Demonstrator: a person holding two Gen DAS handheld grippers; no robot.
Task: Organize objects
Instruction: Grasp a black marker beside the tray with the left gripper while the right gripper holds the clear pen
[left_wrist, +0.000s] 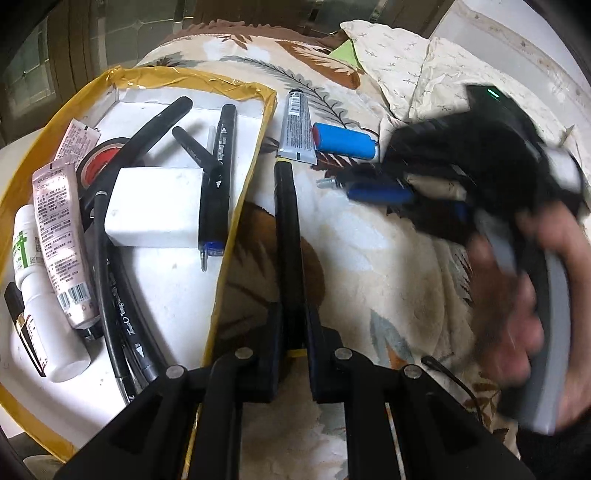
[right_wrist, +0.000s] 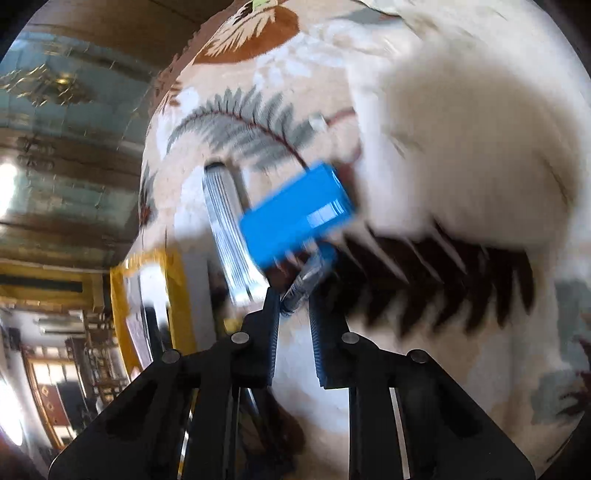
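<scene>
Beside the yellow-rimmed tray (left_wrist: 240, 88), the left claw (left_wrist: 291, 258) is clamping a black pen (left_wrist: 286, 206); the right claw (right_wrist: 293, 295) is pinching a bolt (right_wrist: 301, 286) on the bedspread (right_wrist: 424, 350).

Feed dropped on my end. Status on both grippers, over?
Left gripper shut on black marker, beside tray. Right gripper at small bolt, grip unclear in blur. Blue battery close beyond it.

I see a blue battery (left_wrist: 345, 142), a yellow-edged white tray (left_wrist: 207, 83), and a cream blanket (left_wrist: 369, 258) with brown and grey leaves.
</scene>
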